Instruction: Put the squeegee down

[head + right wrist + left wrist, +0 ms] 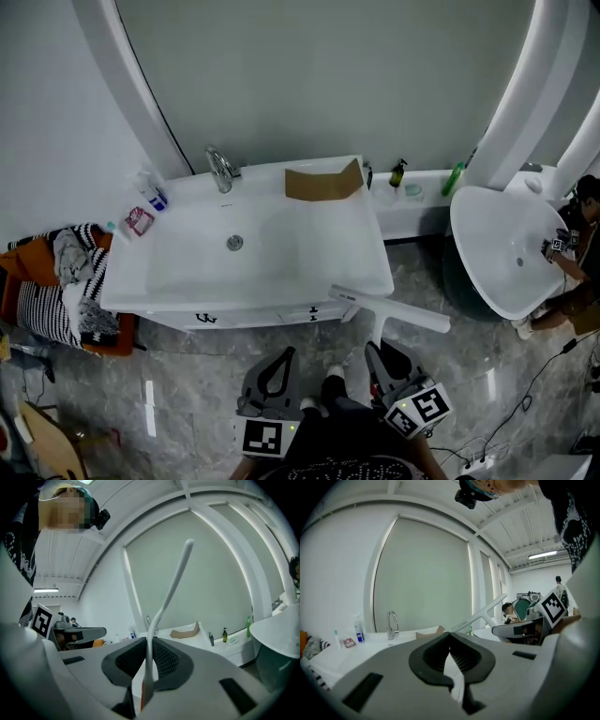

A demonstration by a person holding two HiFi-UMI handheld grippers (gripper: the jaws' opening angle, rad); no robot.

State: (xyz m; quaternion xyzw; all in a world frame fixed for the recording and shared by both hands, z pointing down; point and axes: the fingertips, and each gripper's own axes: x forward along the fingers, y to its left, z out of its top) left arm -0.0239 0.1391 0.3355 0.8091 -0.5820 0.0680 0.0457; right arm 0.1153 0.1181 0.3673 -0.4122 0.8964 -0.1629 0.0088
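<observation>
The white T-shaped squeegee hangs in front of the washbasin's front right corner, blade towards the basin and handle towards me. My right gripper is shut on its handle. In the right gripper view the squeegee rises from between the jaws and forks into the long blade overhead. My left gripper is beside it to the left, over the floor, shut with nothing in it. From the left gripper view the squeegee shows to the right, above the right gripper's body.
The white washbasin has a chrome faucet and a brown cardboard piece at its back. Bottles stand on a ledge to the right, near a second basin and a person. Clothes lie at left; cables cross the marble floor.
</observation>
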